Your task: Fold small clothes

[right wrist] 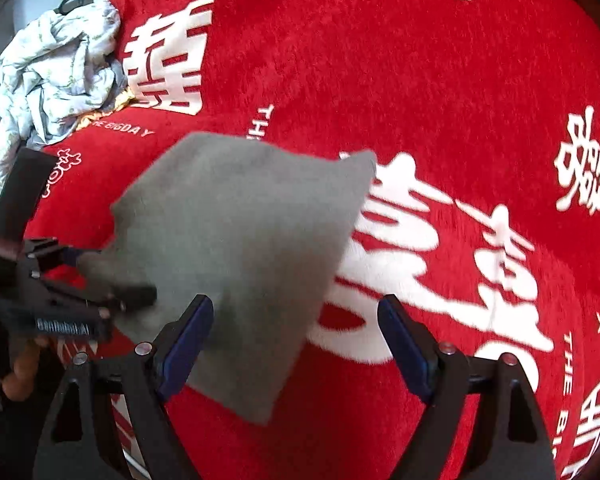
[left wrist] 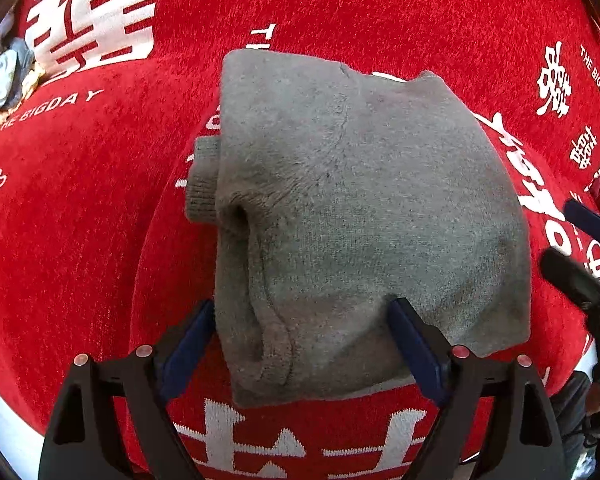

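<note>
Grey sweater [left wrist: 352, 220]: folded into a thick bundle, sitting centre of the left wrist view on the red blanket [left wrist: 80, 240]; one ribbed cuff [left wrist: 202, 192] pokes out at its left edge, a rolled hem runs down its lower left.
Same sweater, right wrist view [right wrist: 236, 264]: blurred grey slab, centre-left of the frame, one corner reaching the upper middle.
Left tongs [left wrist: 302, 344]: spread wide, blue pads either side of the bundle's near edge, the right pad against the knit; whether the left pad touches, I cannot tell.
Left tongs from the right camera [right wrist: 112, 280]: coming in at the left edge of the frame, tips at the sweater's left side.
Right tongs [right wrist: 296, 340]: spread wide too, nothing pinched; the left pad overlaps the sweater's lower edge in the picture, the right pad is over bare blanket.
Right tongs from the left camera [left wrist: 576, 248]: dark fingers at the right edge, apart from the bundle.
Blanket: red plush with big white characters and "THE BIGDAY" lettering, filling both views.
Crumpled pale cloth [right wrist: 56, 76]: heaped in the upper left, off the blanket's edge.
</note>
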`<state>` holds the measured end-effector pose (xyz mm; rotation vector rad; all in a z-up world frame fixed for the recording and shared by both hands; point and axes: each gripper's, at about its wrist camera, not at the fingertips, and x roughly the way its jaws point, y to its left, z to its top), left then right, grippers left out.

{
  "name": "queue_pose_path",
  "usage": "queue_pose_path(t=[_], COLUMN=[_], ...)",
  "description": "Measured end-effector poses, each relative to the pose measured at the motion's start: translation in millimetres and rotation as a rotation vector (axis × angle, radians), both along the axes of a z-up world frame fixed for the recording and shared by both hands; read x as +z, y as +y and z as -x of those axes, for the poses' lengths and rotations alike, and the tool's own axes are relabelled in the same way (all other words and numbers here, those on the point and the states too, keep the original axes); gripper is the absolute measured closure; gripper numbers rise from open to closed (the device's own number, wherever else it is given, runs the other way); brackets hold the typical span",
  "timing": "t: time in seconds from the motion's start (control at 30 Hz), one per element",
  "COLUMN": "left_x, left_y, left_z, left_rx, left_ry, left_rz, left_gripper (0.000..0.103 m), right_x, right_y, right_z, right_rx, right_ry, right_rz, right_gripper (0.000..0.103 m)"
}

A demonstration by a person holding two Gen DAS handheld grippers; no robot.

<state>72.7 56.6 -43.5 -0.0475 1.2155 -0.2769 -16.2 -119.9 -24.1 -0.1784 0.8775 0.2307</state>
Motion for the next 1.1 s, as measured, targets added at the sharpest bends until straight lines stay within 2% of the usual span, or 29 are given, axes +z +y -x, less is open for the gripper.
queue_pose_path(t=[0.07,0.13,0.2,0.33,0.4,0.5,0.6,0.7,0.83,0.97,1.03,1.1], left_x=[0.1,0.1,0.5,5.9,18.0,41.9,58.7,68.2,66.1,61.9,49.7,23.7], left_y=[0.2,-0.8,0.6,-0.8,-0.7,9.5,20.1,13.7,-7.0,-28.8,-40.7,-42.1], left_z=[-0.8,-0.7,-1.6,-2.4,-2.0,-9.1,-29.9,-53.9,-90.1,-125.0,-140.2,-152.7], left_rx=[0.000,0.003,0.003,-0.005,-0.015,0.006,0.052,0.061,0.019,-0.047,-0.097,-0.081], left_ry=[0.002,0.006,0.007,0.003,-0.027,-0.079,-0.092,-0.098,-0.088,-0.036,-0.028,0.019], left_rz=[0.000,-0.001,0.005,-0.012,-0.023,0.022,0.078,0.109,0.124,0.204,0.165,0.069], left_gripper=[0.014,0.014,0.014,0.014,0.014,0.014,0.014,0.014,0.014,0.014,0.014,0.014], right_x=[-14.3,-43.9,-46.1,-34.6,-23.0,0.2,12.3,12.2,9.1,7.2,4.8,0.6], right_y=[8.7,17.3,14.5,3.7,-1.2,-9.8,-15.7,-12.8,-10.0,-6.6,-6.3,-9.9], right_z=[-8.7,-15.1,-10.9,-9.5,-8.9,-11.8,-24.4,-40.0,-62.9,-82.3,-86.5,-90.3], right_rx=[0.030,0.064,0.059,0.031,0.024,0.023,0.024,0.067,0.126,0.183,0.189,0.181], right_ry=[0.053,0.158,0.129,0.128,0.102,0.039,0.007,-0.005,0.008,0.034,0.034,0.044], right_rz=[0.039,0.117,0.089,0.041,0.025,-0.037,-0.088,-0.088,-0.121,-0.149,-0.127,-0.129], right_gripper=[0.015,0.016,0.015,0.015,0.015,0.015,0.015,0.015,0.015,0.015,0.015,0.015])
